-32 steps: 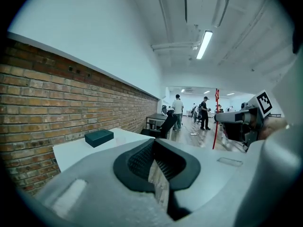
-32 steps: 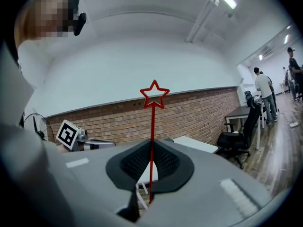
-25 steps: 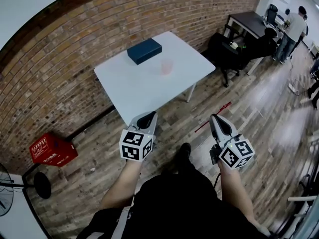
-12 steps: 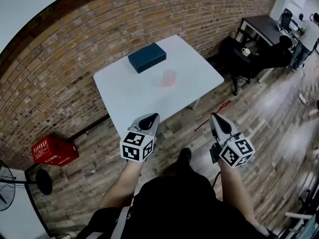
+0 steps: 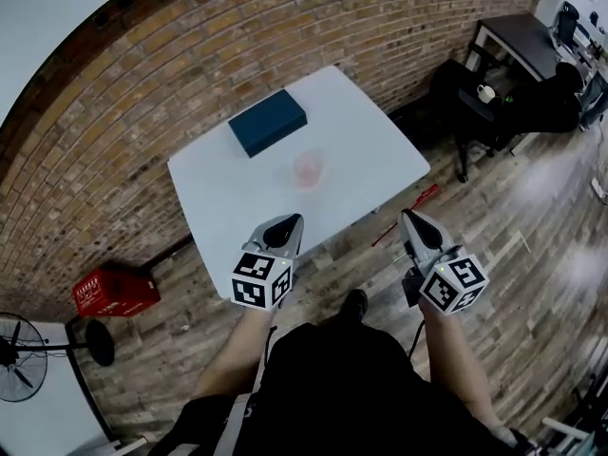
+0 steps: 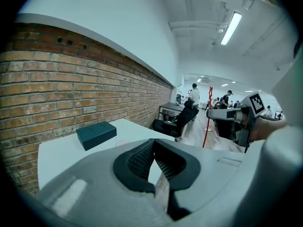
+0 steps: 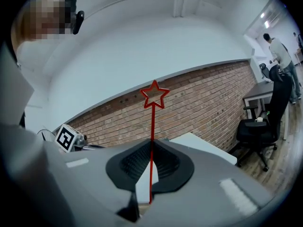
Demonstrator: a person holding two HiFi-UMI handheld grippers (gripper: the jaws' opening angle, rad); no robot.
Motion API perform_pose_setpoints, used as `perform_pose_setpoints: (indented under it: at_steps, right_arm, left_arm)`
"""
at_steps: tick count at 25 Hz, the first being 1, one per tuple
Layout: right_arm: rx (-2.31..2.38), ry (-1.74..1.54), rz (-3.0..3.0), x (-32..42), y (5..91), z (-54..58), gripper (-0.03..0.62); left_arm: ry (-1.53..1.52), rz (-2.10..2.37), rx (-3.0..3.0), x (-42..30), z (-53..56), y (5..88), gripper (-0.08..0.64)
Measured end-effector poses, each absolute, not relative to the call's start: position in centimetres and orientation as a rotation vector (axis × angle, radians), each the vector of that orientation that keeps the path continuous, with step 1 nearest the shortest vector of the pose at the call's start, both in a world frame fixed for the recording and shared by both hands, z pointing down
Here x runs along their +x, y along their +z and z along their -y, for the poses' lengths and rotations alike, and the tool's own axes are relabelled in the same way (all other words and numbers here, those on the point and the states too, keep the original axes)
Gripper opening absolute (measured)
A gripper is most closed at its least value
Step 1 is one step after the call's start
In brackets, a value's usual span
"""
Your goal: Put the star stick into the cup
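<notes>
While the star stick (image 7: 152, 126) is being pinched upright by the right hand-held gripper (image 5: 415, 224) off the desk's (image 5: 237, 212) near edge, the left hand-held gripper (image 5: 285, 226) is being held shut, empty. The carry seems in hand; next, alignment over the mid-desk cup (image 5: 308, 168) is being called for.

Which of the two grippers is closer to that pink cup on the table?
Left. The left gripper is at the table's near edge, straight in front of the pink cup. The right gripper, holding the star stick, is off over the floor to the side.
</notes>
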State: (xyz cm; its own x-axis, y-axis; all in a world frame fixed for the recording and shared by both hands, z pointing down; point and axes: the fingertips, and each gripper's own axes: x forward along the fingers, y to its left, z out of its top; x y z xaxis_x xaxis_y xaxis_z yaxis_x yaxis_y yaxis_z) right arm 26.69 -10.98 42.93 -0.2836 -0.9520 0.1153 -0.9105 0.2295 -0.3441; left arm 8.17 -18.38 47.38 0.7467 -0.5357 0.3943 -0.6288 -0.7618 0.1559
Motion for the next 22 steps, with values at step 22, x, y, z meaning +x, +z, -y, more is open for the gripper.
perform_pose_setpoints:
  at_steps: [22]
  right_arm:
    - [-1.731,-0.555,-2.479,21.0,42.3,25.1,0.009]
  left_arm:
    - [0.34,0.902,2.664,5.3,29.8,46.4,0.005]
